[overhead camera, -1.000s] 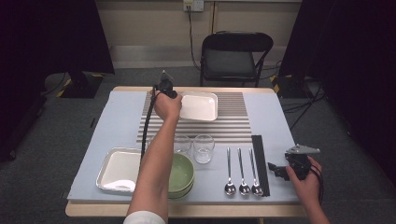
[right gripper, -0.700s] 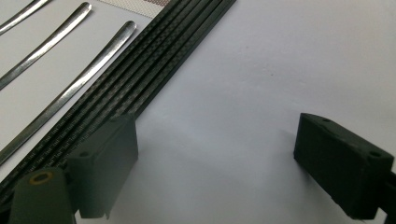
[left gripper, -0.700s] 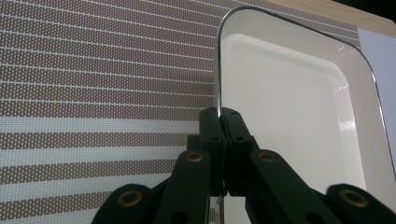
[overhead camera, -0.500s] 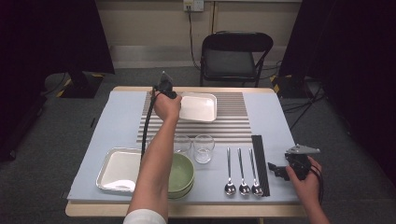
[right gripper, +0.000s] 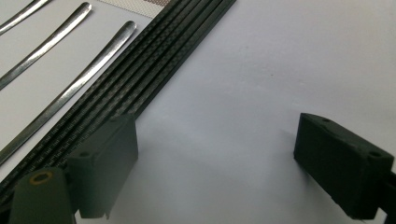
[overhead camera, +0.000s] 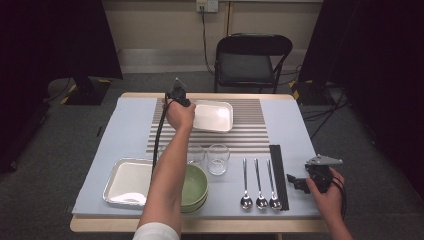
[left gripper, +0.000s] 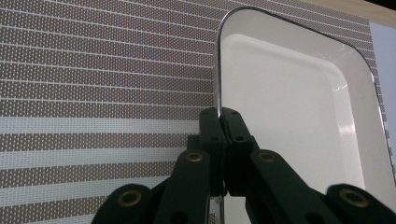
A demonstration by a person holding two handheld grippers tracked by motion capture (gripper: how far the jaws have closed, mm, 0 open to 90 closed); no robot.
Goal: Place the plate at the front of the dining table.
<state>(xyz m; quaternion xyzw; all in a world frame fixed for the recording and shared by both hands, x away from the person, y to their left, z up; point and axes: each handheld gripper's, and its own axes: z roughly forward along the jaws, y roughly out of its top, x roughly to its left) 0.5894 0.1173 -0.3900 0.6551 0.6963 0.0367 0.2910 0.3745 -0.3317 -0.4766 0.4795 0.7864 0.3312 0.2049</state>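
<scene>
A white rectangular tray (overhead camera: pixel 214 116) lies on the striped placemat (overhead camera: pixel 250 135) at the far middle of the table. My left gripper (overhead camera: pixel 187 103) is at the tray's left edge. In the left gripper view its jaws (left gripper: pixel 224 119) are shut on the thin rim of the tray (left gripper: pixel 289 102). My right gripper (overhead camera: pixel 296 181) rests low over the table near the front right corner, just right of the black chopsticks (overhead camera: pixel 279 172). In the right gripper view it (right gripper: pixel 217 140) stands wide open over bare tablecloth, with the chopsticks (right gripper: pixel 154 70) to its left.
Three spoons (overhead camera: pixel 257 185) lie left of the chopsticks. Two clear glasses (overhead camera: pixel 218 159) stand mid-table. Stacked green bowls (overhead camera: pixel 197 187) and a metal tray (overhead camera: pixel 125 180) sit at the front left. A folding chair (overhead camera: pixel 250 60) stands beyond the table.
</scene>
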